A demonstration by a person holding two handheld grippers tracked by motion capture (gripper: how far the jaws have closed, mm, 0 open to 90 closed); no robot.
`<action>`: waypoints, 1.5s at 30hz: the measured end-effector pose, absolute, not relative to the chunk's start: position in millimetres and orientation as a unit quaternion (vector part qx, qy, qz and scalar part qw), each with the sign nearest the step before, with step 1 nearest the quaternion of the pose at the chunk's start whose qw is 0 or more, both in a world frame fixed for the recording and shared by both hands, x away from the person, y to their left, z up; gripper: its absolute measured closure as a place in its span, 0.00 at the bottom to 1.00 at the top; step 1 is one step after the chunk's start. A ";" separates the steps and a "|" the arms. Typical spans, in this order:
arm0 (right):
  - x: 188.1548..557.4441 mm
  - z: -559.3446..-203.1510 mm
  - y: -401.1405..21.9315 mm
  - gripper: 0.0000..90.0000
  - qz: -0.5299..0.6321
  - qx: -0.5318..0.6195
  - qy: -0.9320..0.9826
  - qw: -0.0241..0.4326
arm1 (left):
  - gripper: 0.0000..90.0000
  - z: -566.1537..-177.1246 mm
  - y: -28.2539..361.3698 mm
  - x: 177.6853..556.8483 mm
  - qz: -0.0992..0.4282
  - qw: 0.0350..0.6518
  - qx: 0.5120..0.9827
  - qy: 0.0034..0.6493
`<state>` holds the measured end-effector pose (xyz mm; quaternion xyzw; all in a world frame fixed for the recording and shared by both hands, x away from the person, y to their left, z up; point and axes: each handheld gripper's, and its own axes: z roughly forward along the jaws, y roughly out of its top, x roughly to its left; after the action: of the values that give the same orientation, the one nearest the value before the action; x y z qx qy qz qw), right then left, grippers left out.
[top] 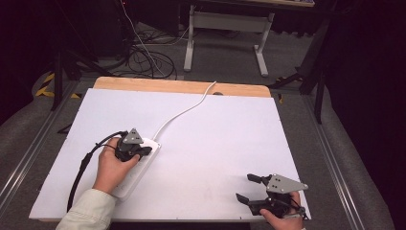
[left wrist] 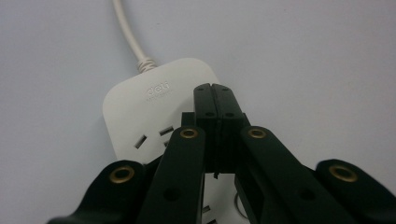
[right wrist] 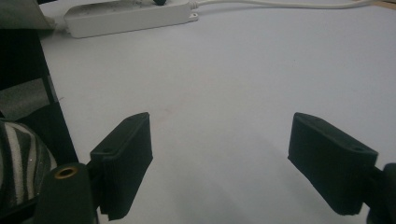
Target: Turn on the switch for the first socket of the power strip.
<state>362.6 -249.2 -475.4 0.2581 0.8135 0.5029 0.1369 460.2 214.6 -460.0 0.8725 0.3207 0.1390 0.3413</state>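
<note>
A white power strip lies at the left of the white table top, and its white cable runs off toward the far edge. My left gripper rests over the strip's cable end, held by a hand in a pale sleeve. In the left gripper view the left gripper has both jaws pressed together above the strip, with nothing seen between them. My right gripper lies near the front right corner with its jaws wide apart. The right gripper faces bare table, with the strip far off.
A wooden strip borders the table's far edge. Beyond it, loose cables lie on the floor beside a white desk frame. Metal rails run along both sides of the table.
</note>
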 end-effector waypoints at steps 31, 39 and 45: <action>363.6 -477.1 -250.1 0.24 0.501 0.263 0.813 0.137 | 0.93 -399.7 208.9 430.6 0.176 0.383 0.852 0.310; 362.5 -476.6 -251.2 0.24 0.502 0.263 0.812 0.139 | 0.49 -388.1 215.5 416.8 0.186 0.424 0.832 0.306; 362.1 -476.4 -251.4 0.24 0.502 0.264 0.812 0.139 | 0.31 -381.7 224.1 403.0 0.196 0.451 0.816 0.305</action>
<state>362.1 -251.4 -476.4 0.2642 0.8117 0.5021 0.1389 403.0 224.1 -381.7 0.8157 0.3046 0.1965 0.4509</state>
